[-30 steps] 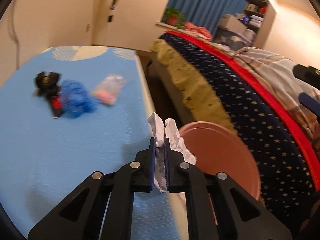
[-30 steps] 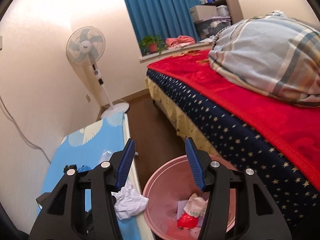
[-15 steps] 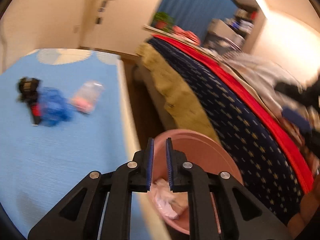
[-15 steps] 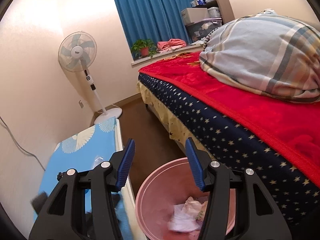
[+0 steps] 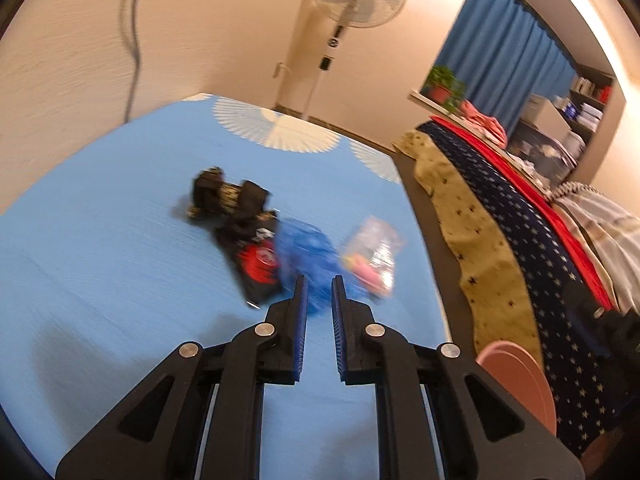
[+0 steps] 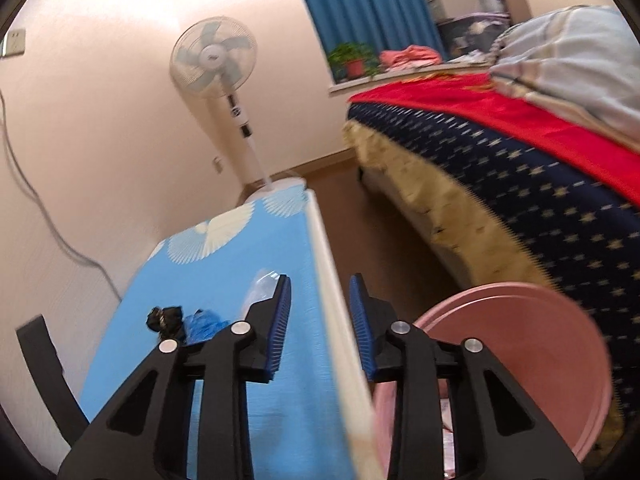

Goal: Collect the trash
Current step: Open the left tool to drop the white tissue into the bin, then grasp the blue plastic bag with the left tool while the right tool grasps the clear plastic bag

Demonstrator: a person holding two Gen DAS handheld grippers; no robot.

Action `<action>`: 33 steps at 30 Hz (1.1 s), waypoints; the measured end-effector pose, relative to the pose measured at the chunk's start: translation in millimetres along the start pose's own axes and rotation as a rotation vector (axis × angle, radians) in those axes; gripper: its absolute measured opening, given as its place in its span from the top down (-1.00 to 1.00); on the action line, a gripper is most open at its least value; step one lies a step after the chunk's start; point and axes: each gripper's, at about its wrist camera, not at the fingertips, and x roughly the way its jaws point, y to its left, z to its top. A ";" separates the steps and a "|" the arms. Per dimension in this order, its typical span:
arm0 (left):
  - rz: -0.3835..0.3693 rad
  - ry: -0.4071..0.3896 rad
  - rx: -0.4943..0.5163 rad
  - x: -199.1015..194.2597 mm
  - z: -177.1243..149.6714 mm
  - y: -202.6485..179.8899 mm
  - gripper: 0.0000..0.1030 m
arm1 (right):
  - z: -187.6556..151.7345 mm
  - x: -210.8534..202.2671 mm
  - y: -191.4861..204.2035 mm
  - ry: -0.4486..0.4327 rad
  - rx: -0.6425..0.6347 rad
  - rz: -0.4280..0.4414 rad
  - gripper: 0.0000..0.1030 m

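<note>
On my blue worktop (image 5: 100, 280) lie three scraps: a black wrapper with a red mark (image 5: 248, 240), a crumpled blue piece (image 5: 308, 256) touching its right side, and a clear bag with pink contents (image 5: 374, 258) just right again. The pink bin (image 6: 520, 360) stands off the worktop's right edge.

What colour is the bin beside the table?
Pink; the bin shows best in the right wrist view.

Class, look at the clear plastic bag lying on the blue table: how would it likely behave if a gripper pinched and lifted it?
The clear plastic bag looks thin and crumpled, so probably floppy and light. Its glossy film may slip between pads.
</note>
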 end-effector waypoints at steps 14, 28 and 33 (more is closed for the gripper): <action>-0.030 0.058 -0.079 40.0 19.6 33.2 0.51 | -24.2 101.4 30.6 0.190 -0.008 0.135 0.35; -0.126 0.164 -0.171 65.1 10.4 41.1 0.58 | -39.0 144.2 47.8 0.324 -0.058 0.155 0.86; -0.158 0.183 -0.134 63.6 8.0 30.7 0.99 | -37.2 131.9 52.2 0.290 -0.084 0.158 0.92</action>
